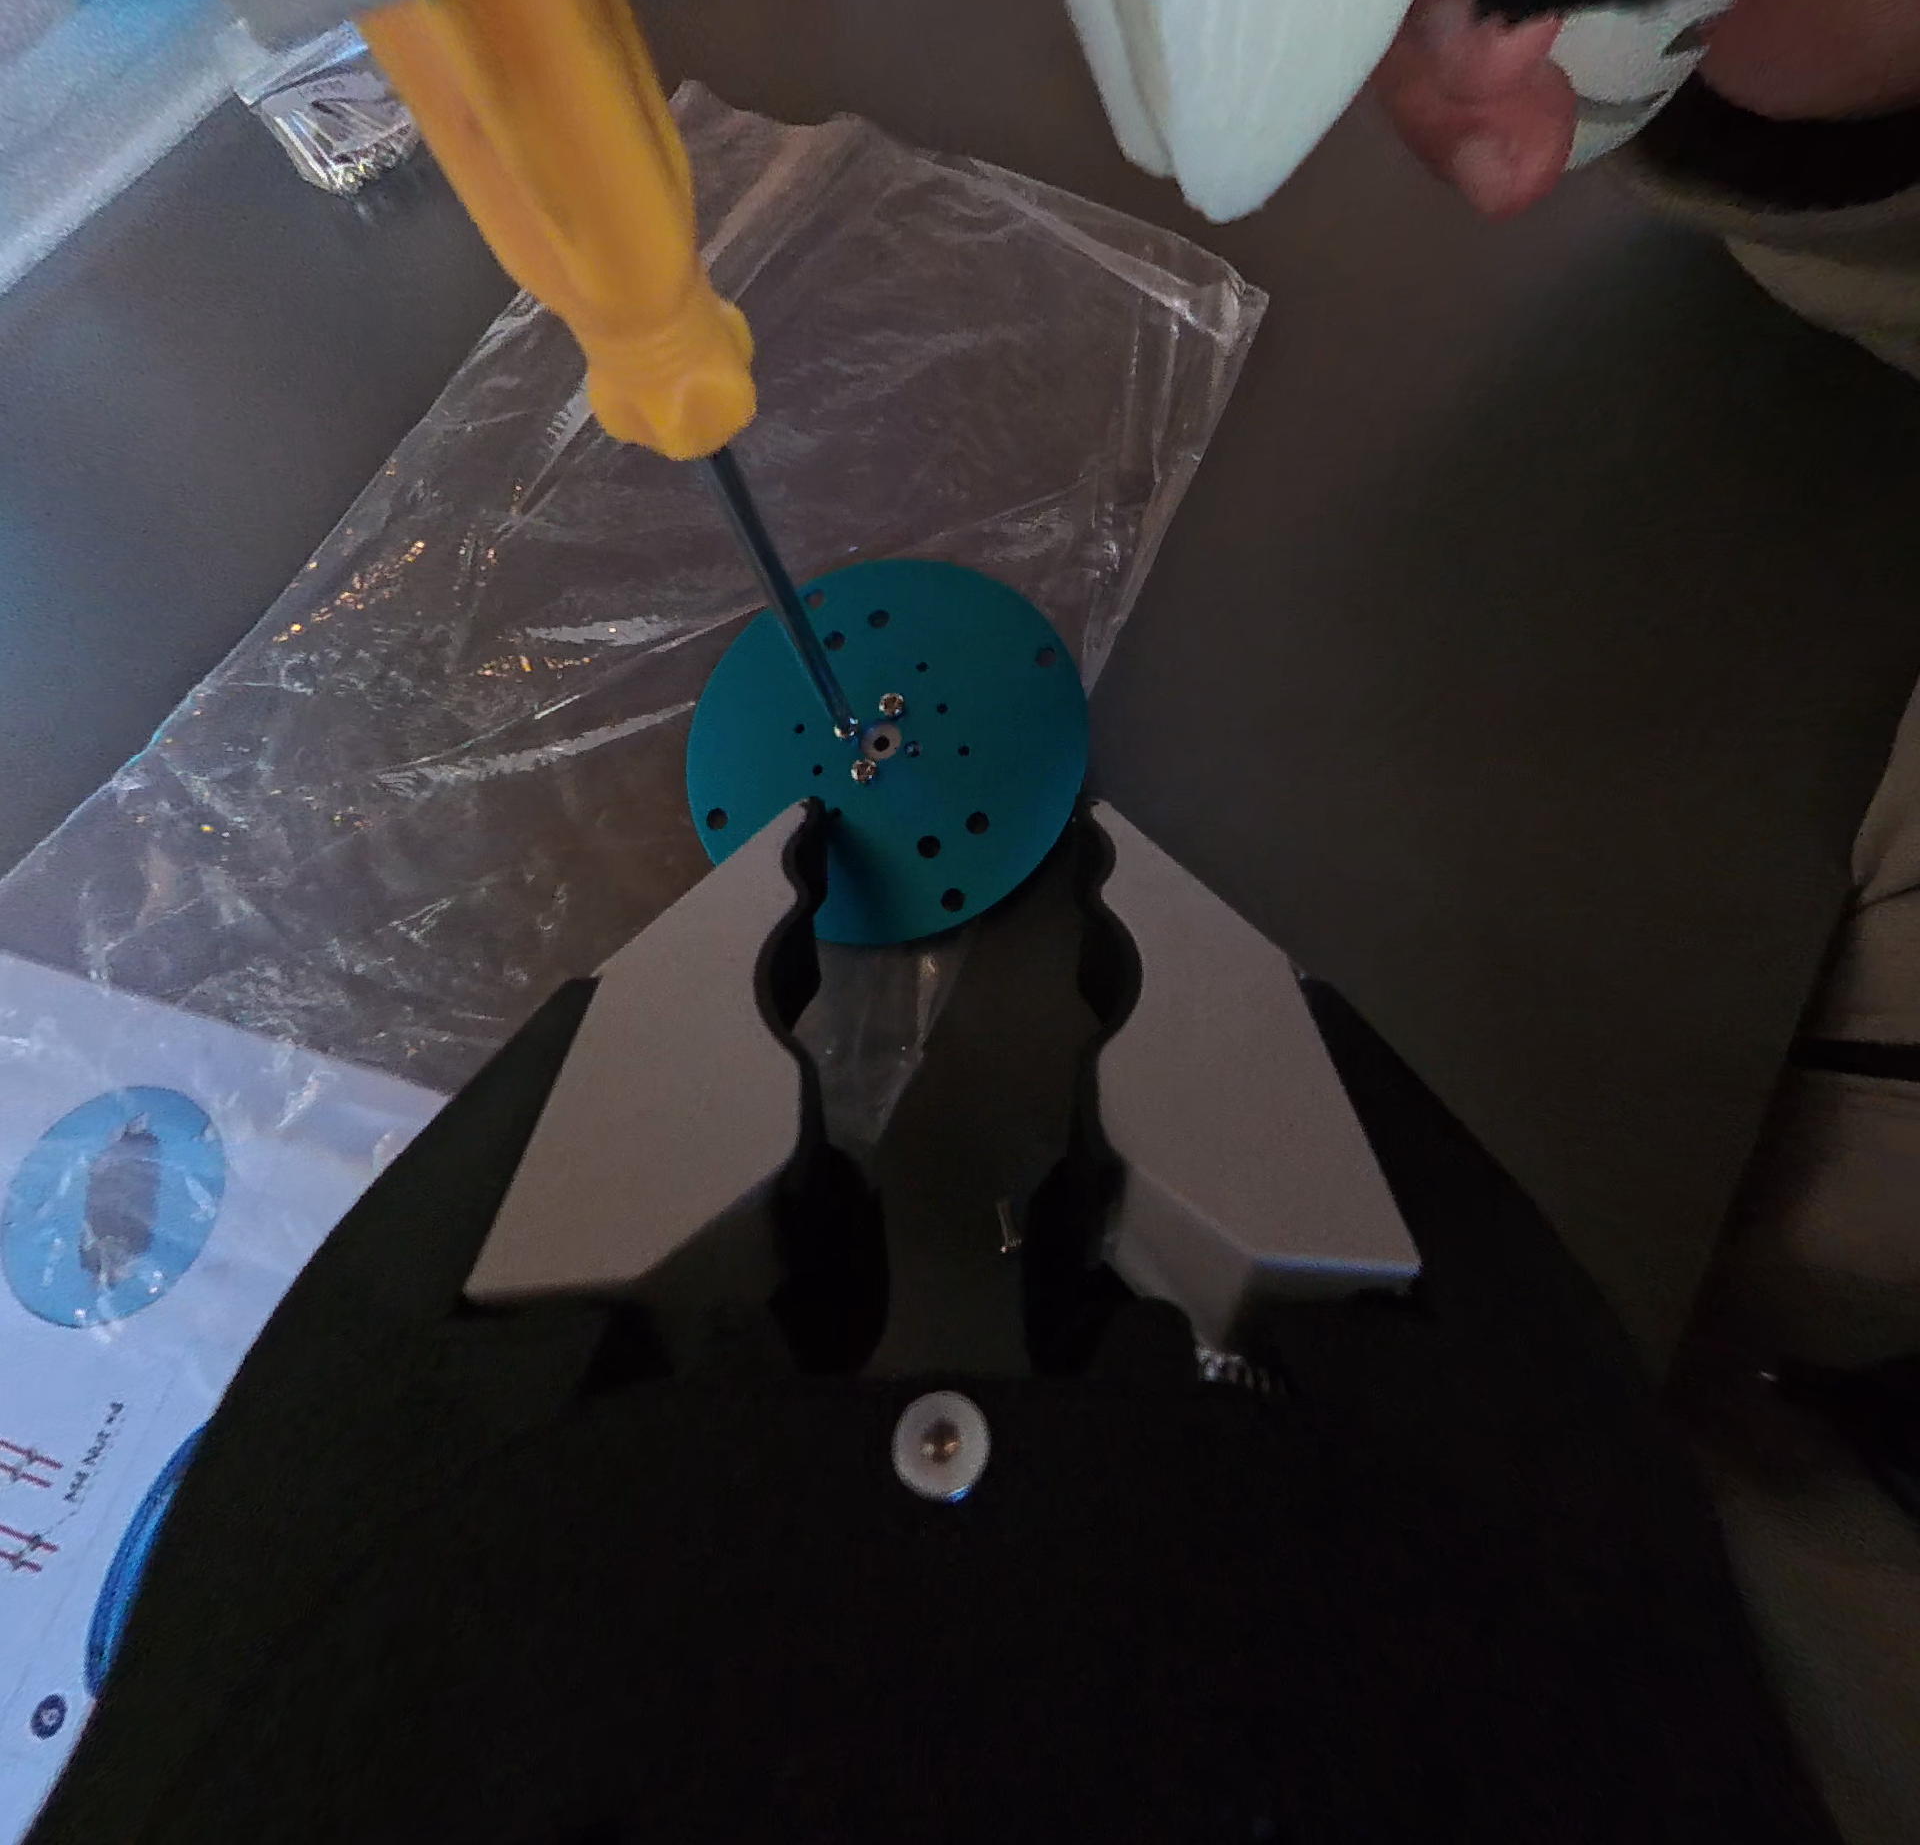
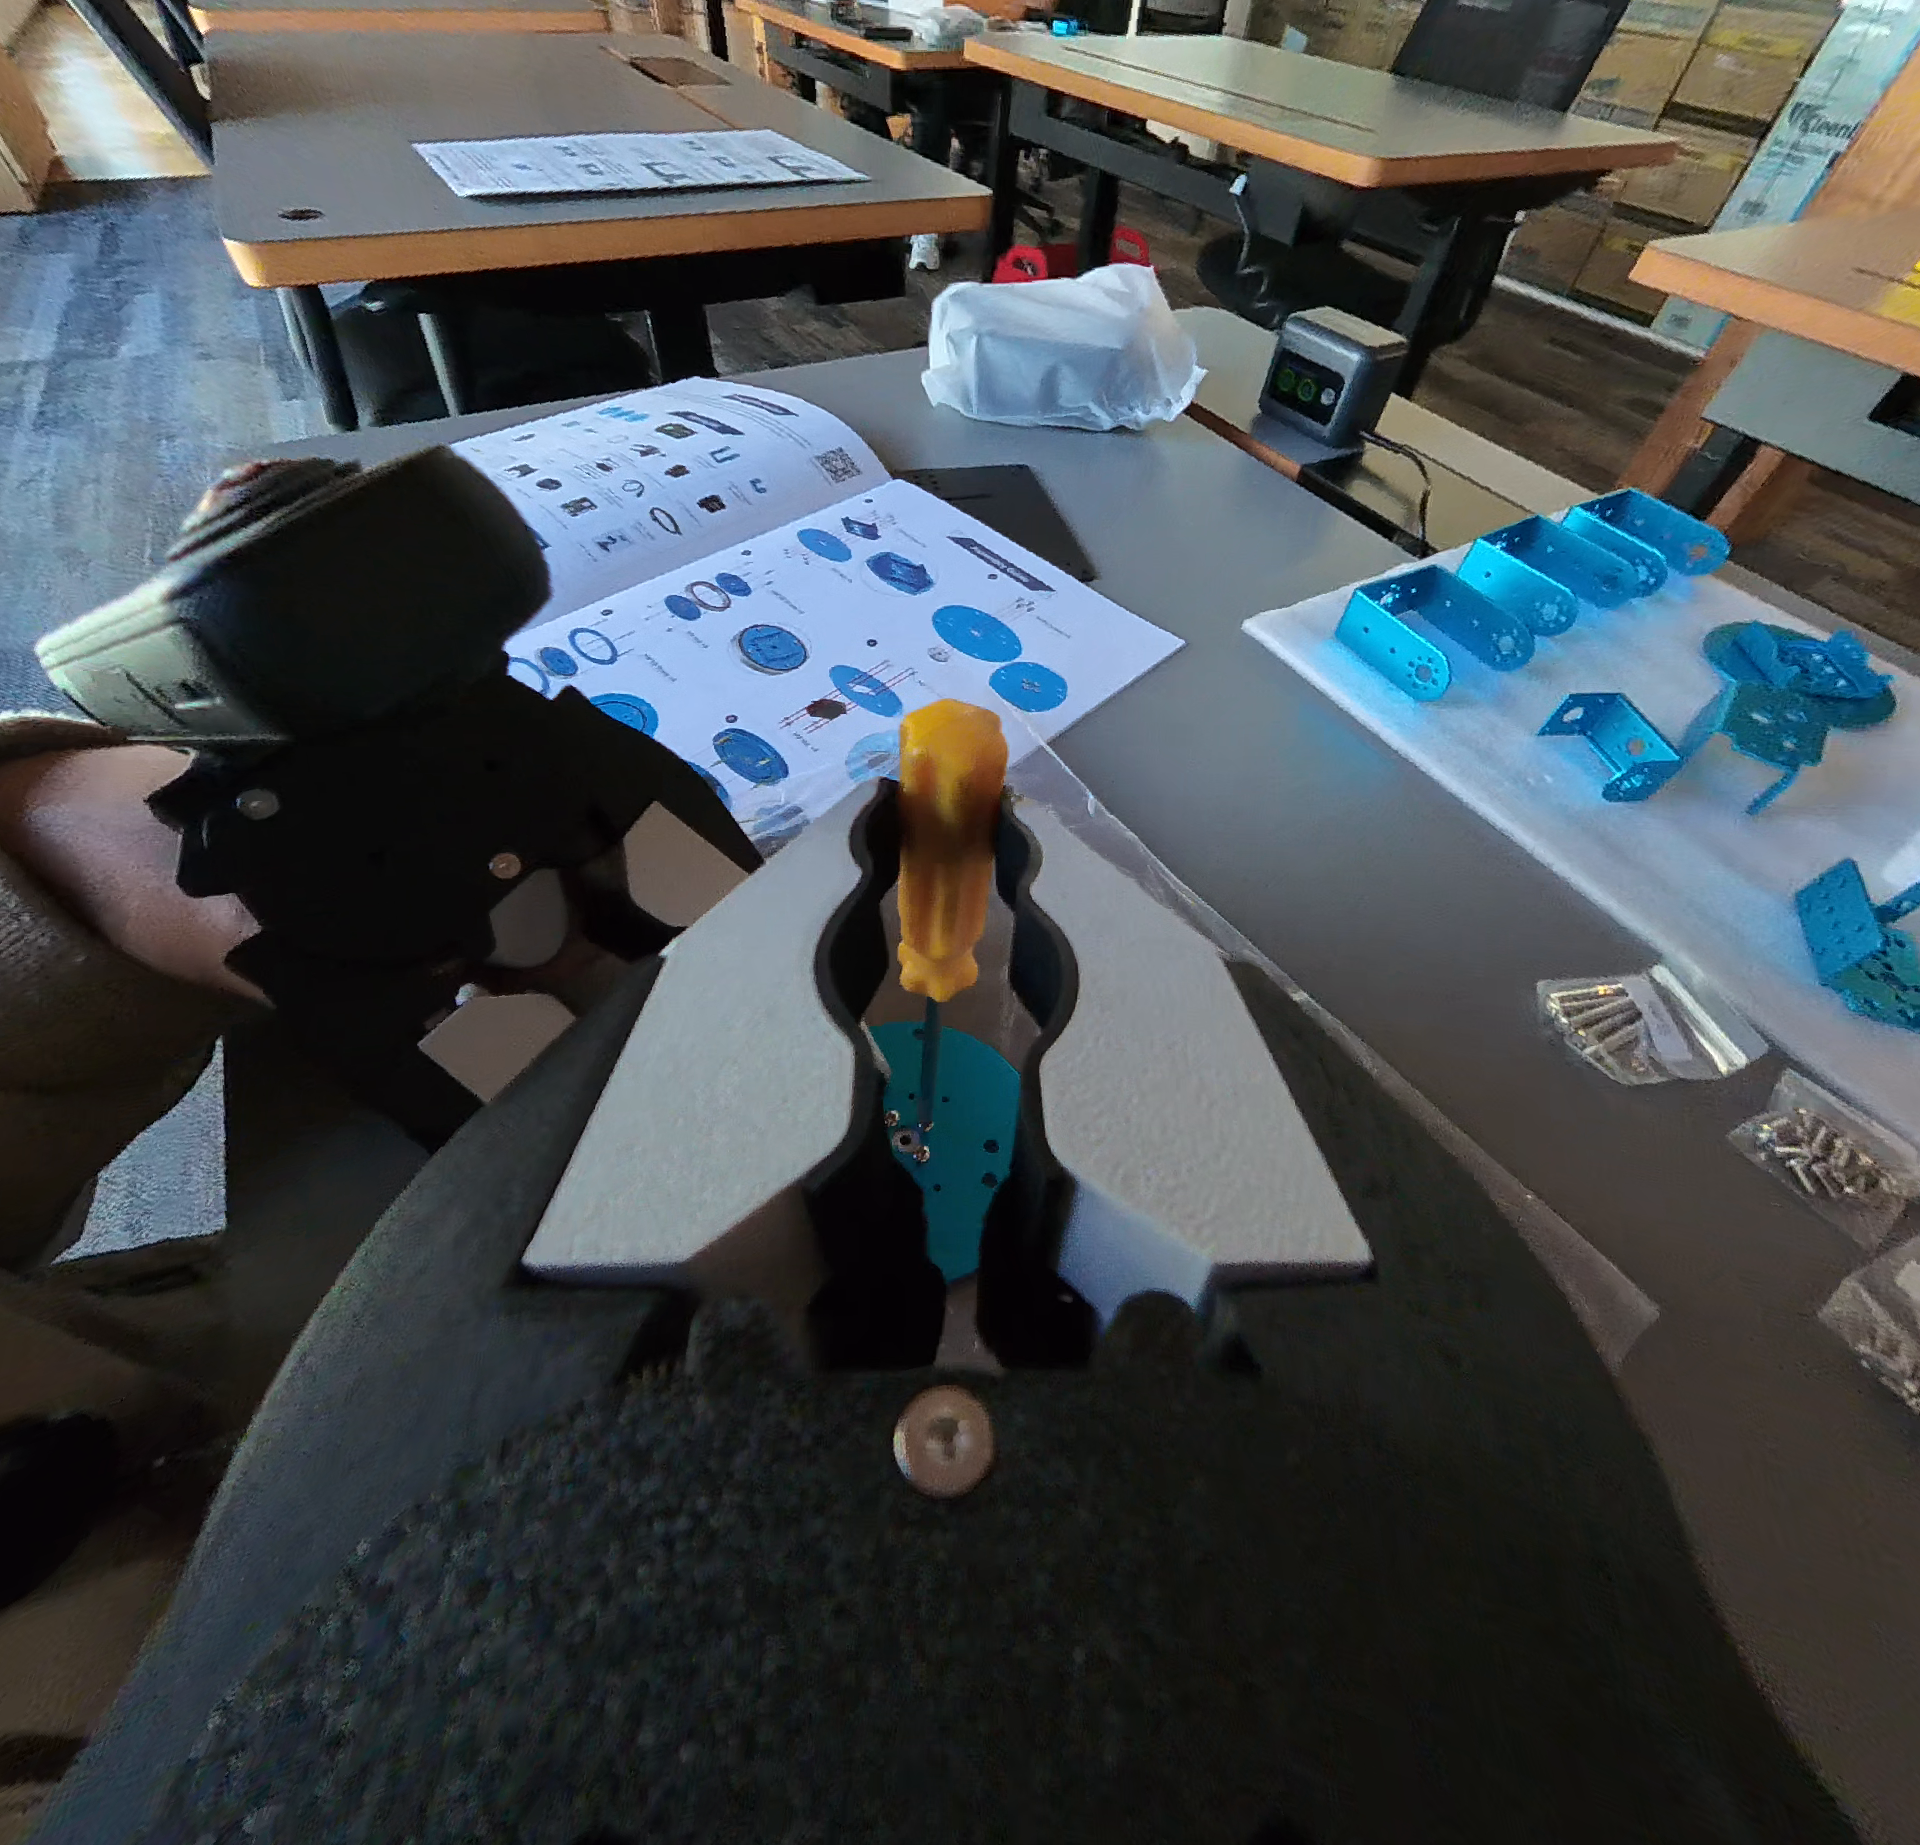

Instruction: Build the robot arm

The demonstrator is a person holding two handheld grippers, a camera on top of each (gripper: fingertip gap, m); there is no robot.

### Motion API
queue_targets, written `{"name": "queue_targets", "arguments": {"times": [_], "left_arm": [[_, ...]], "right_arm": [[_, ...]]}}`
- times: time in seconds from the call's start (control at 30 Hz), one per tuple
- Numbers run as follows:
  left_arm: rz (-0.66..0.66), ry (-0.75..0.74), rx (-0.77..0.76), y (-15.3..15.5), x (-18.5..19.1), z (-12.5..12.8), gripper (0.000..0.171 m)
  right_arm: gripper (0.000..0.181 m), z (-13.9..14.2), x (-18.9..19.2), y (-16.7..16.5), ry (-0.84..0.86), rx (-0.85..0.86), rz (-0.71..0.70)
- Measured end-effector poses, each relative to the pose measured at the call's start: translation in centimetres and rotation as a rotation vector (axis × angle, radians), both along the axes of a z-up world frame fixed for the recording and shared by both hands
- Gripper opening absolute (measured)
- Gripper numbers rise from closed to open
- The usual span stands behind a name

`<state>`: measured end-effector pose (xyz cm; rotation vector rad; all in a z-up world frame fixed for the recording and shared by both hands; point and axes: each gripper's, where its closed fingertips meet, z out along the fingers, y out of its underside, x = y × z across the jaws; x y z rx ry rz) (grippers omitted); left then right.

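Right gripper (image 2: pixel 945 808) clamped on the yellow handle of a screwdriver (image 2: pixel 940 922), shaft slanting down to the lower centre of the right wrist view. Tip seated on 1 of 3 small screws (image 1: pixel 891 702) ringing the centre hole of a blue disc (image 1: pixel 935 652), at the middle of the left wrist view, on a clear plastic bag (image 1: pixel 935 341) over the grey table (image 2: pixel 1299 860). Left gripper (image 1: pixel 945 808) at the disc's near edge, fingers apart on either side; cannot tell whether pinching the disc or only beside it. Open booklet (image 2: pixel 831 600) at upper centre, blue brackets (image 2: pixel 1507 600) and bagged screws (image 2: pixel 1621 1026) at right. Risks, as a judgement: tip camming out of the tiny screw head from the slanted shaft; disc sliding or spinning on the slick bag if loosely held; handle twisting between the fingers.
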<state>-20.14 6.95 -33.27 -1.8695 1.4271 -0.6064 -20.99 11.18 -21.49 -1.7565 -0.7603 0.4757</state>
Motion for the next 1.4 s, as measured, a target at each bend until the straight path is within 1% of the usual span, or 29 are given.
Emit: {"name": "queue_targets", "arguments": {"times": [0.07, 0.23, 0.4, 0.57, 0.63, 0.77, 0.87, 0.93, 1.0, 1.03, 1.1, 1.17, 1.33, 1.4], "left_arm": [[0.001, 0.002, 0.002, 0.0, 0.1, 0.0, 0.048], [0.000, 0.003, 0.004, 0.0, 0.1, 0.0, 0.048], [0.005, 0.003, 0.005, 0.0, 0.1, 0.0, 0.048], [0.008, 0.005, 0.010, 0.0, 0.1, 0.0, 0.048], [0.005, 0.000, 0.005, -0.1, 0.1, 0.0, 0.048], [-0.006, -0.048, -0.049, -0.3, 0.1, 0.5, 0.048], [0.023, -0.117, -0.070, 0.1, -0.3, 1.6, 0.049], [0.051, -0.131, -0.054, 0.4, -0.7, 2.1, 0.058], [0.061, -0.114, -0.035, 0.6, -0.7, 2.1, 0.066], [0.059, -0.102, -0.033, 0.7, -0.6, 2.0, 0.071], [0.059, -0.089, -0.050, 0.9, -0.3, 1.6, 0.078], [0.059, -0.087, -0.080, 1.2, 0.1, 1.2, 0.079], [0.094, -0.015, -0.081, 1.8, 0.0, 0.1, 0.078], [0.088, -0.006, -0.088, 1.6, 0.0, -0.1, 0.071]], "right_arm": [[0.017, 0.0, -0.2, -0.2, -0.012, 0.030, 0.009], [0.016, 0.1, -0.3, -0.1, 0.030, -0.007, 0.027], [0.016, 0.3, -0.2, 0.0, 0.068, 0.013, 0.054], [0.016, 2.1, 0.5, 0.2, 0.075, 0.119, 0.058], [0.016, 2.9, 0.9, 0.0, 0.113, 0.125, 0.084], [0.016, 4.0, 3.0, 0.1, 0.214, 0.091, 0.118], [0.016, 3.8, 6.1, 1.1, 0.241, 0.040, 0.072], [0.016, 3.7, 8.3, 1.9, 0.292, -0.074, 0.047], [0.016, 3.5, 9.6, 2.3, 0.313, -0.200, 0.076], [0.016, 3.4, 10.1, 2.5, 0.302, -0.235, 0.078], [0.016, 3.7, 10.4, 3.0, 0.281, -0.216, 0.097], [0.016, 3.9, 10.0, 3.0, 0.300, -0.217, 0.128], [0.016, 2.7, 8.7, 2.3, 0.435, -0.311, 0.215], [0.016, 2.9, 8.3, 2.0, 0.503, -0.315, 0.236]]}}
